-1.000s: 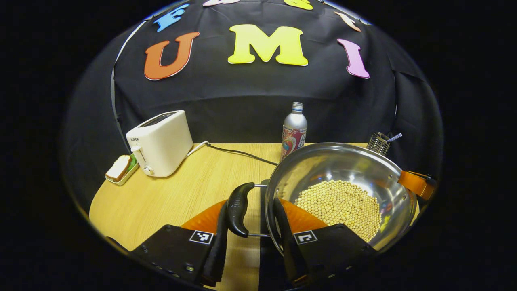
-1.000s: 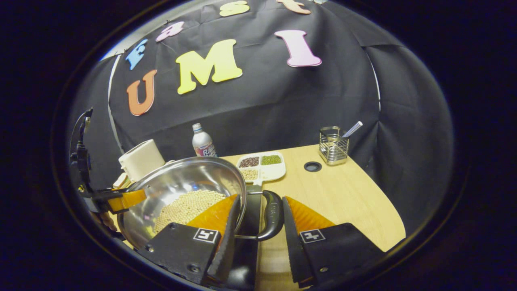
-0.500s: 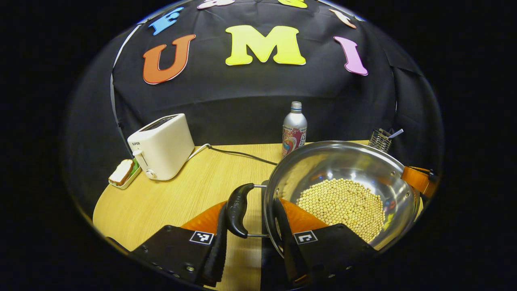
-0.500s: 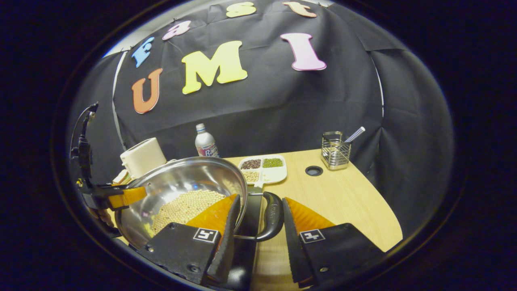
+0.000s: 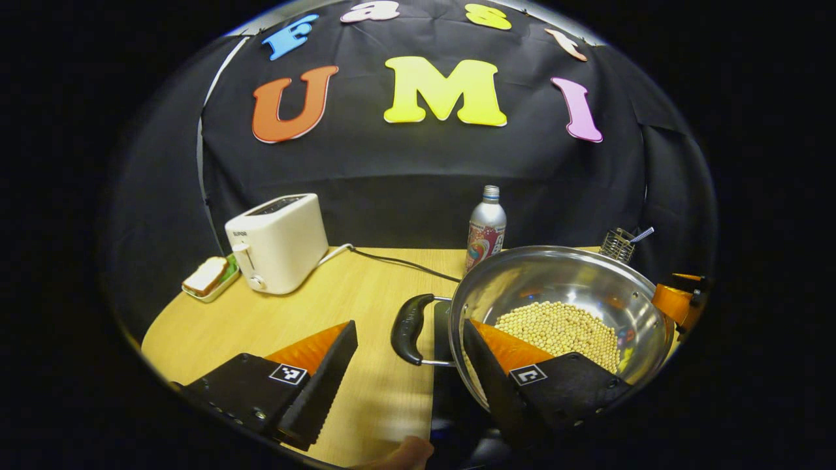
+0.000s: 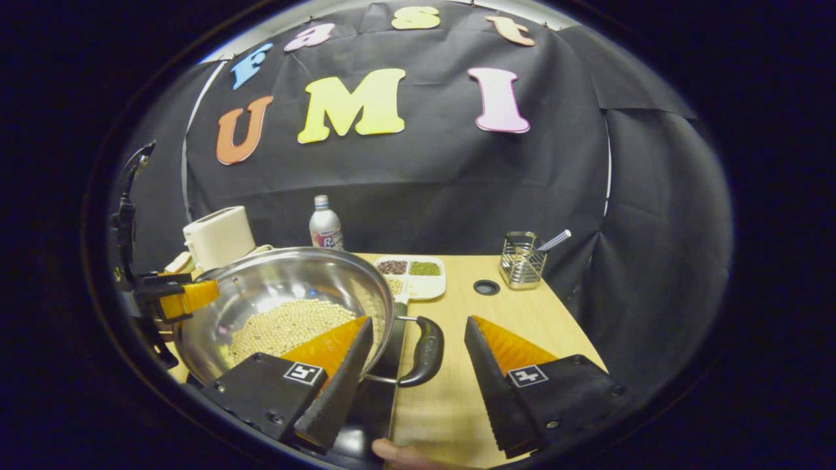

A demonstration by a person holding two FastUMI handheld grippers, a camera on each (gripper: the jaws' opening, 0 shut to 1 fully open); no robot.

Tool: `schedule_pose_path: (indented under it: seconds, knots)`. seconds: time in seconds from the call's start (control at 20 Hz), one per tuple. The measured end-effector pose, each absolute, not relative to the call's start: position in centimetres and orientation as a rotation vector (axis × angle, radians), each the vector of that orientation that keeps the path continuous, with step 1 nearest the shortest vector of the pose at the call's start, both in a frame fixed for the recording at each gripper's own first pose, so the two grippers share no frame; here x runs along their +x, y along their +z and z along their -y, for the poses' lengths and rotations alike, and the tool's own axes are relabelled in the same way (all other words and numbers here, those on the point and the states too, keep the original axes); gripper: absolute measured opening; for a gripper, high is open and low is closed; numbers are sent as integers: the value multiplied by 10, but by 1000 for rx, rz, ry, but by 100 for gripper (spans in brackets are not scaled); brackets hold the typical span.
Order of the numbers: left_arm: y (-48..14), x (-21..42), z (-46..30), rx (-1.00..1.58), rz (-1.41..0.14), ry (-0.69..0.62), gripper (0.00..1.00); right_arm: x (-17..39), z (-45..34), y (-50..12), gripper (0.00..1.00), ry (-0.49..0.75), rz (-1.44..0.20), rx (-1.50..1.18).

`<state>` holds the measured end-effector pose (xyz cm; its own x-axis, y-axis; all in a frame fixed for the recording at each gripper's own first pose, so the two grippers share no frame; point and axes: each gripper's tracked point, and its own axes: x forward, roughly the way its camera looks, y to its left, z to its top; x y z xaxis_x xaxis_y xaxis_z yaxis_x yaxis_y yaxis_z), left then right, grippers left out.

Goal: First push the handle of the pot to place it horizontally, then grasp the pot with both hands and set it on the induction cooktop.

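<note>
pot (image 5: 562,307) on cooktop (image 6: 385,352) | both claws agape, astride handles | toaster side: left view | bean tray (image 6: 411,277): right view

You worked at a light wood-grain table (image 5: 366,294) closed in by black cloth wall (image 5: 405,176), creased, draped to table level from nine to three o'clock. A round cable hole (image 6: 486,287) sat in the tabletop at one o'clock. Light fell from above; surroundings stayed dark.

Small dark brand word on the toaster (image 5: 277,243) front near the table's back left corner, too tiny to read
</note>
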<state>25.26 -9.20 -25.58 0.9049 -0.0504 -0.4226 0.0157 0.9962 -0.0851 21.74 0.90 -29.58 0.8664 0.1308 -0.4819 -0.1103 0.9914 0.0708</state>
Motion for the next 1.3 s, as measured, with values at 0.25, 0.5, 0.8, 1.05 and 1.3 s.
schedule_pose_path:
  seconds: [0.25,0.5,0.8,1.05,1.3]
  knots:
    - [-226,208,93,-111,-394,-41,96,181,-7,-264,94,129,-439,51]
    - [-198,164,89,-130,-357,-39,96,142,-3,-231,94,122,-385,26]
    - [-145,106,79,-135,-241,-59,96,90,3,-181,94,98,-293,0]
    - [-102,51,76,-131,-153,-71,96,38,3,-131,100,88,-195,10]
    - [-56,-15,70,-111,-56,-71,96,-31,15,-83,100,64,-87,-9]
